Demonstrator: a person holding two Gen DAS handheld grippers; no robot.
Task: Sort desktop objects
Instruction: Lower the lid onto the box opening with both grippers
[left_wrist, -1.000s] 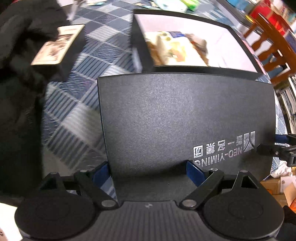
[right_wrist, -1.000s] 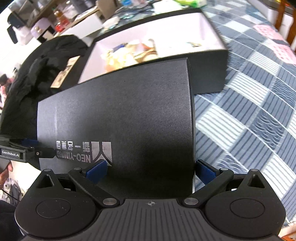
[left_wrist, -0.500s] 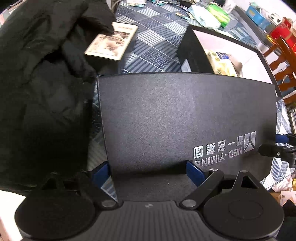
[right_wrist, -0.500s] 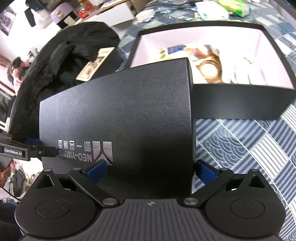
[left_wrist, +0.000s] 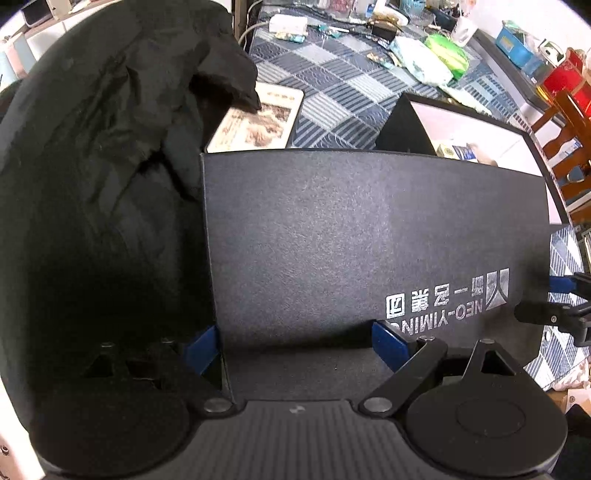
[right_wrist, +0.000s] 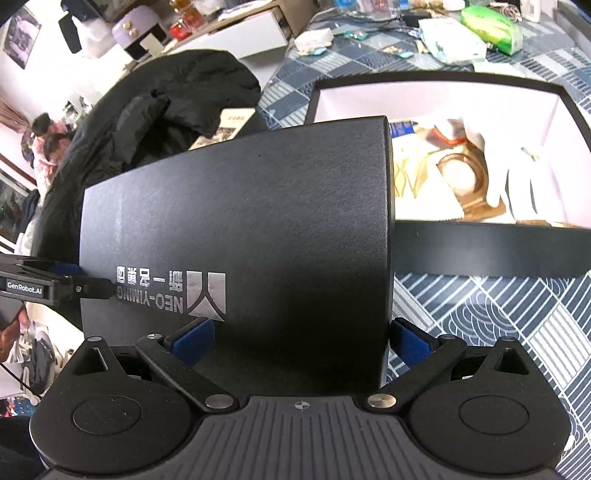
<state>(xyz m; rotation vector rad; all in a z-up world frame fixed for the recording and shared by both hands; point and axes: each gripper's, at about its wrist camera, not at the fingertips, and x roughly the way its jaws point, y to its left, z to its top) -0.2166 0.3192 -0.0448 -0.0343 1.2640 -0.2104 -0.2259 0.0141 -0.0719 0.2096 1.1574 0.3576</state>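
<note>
The black box lid (left_wrist: 354, 236), printed with silver "NEO-YIMING" lettering, is held above the worktop (right_wrist: 498, 306) by both tools. The left hand-held gripper (left_wrist: 295, 341) clamps one edge of the lid between its blue pads (left_wrist: 388, 341), and the right hand-held gripper (right_wrist: 301, 338) clamps the opposite edge, its blue pads (right_wrist: 410, 341) pressed against the lid's sides. In the right wrist view, the open black box (right_wrist: 480, 243) with a pale interior lies at 2 o'clock of the lid, holding packets and a round tin (right_wrist: 460, 173). A black jacket (left_wrist: 103, 166) is heaped at 9 o'clock in the left wrist view, partly covering a booklet (left_wrist: 258, 118). Green and white packets (right_wrist: 472, 33) lie at 1 o'clock on the blue patterned tablecloth (left_wrist: 332, 81).
</note>
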